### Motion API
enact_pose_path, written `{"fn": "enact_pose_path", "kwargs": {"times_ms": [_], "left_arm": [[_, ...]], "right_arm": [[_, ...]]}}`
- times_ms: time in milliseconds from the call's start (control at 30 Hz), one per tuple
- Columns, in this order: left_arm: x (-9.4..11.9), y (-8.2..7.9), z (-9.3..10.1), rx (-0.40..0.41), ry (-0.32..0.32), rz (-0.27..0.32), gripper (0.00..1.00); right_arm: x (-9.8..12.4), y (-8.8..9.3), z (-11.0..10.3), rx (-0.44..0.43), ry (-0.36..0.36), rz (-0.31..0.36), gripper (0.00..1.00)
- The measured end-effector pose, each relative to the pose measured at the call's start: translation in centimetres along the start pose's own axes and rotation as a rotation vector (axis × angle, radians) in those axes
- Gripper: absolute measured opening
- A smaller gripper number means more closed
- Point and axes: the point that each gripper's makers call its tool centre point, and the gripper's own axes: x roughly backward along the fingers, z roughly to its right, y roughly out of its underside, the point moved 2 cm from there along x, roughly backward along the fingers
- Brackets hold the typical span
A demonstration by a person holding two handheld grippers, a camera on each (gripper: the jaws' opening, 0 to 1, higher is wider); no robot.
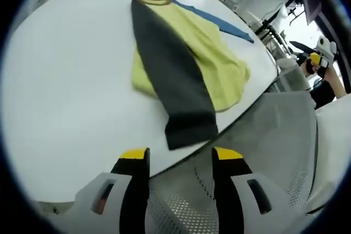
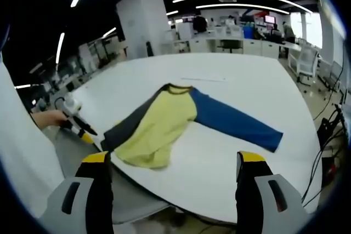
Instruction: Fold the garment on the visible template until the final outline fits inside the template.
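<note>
One garment [image 1: 186,64], yellow, grey sleeve folded over, blue sleeve [image 2: 236,120] spread; lies on table [image 1: 66,80] ahead of my left claw [image 1: 181,160] and right claw [image 2: 174,163], both wide, empty. Risk: grey cuff near table edge could slide off.

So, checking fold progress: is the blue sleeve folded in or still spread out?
Spread out: the blue sleeve lies straight on the table, away from the yellow body; the dark sleeve is folded across.
</note>
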Motion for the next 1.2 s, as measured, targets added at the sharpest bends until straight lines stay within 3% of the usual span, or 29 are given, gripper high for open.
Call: {"fn": "enact_pose_path", "kwargs": {"times_ms": [233, 433, 1200], "left_arm": [[-0.6, -0.4, -0.3, 0.003, 0.001, 0.014, 0.34], [-1.3, -0.1, -0.4, -0.015, 0.0, -0.009, 0.3], [-2.3, 0.0, -0.7, -0.053, -0.012, -0.051, 0.23]], "right_arm": [[0.0, 0.1, 0.2, -0.002, 0.003, -0.007, 0.93], [-0.1, 0.0, 0.5, -0.006, 0.003, -0.006, 0.93], [-1.1, -0.1, 0.2, -0.011, -0.021, -0.018, 0.92]]}}
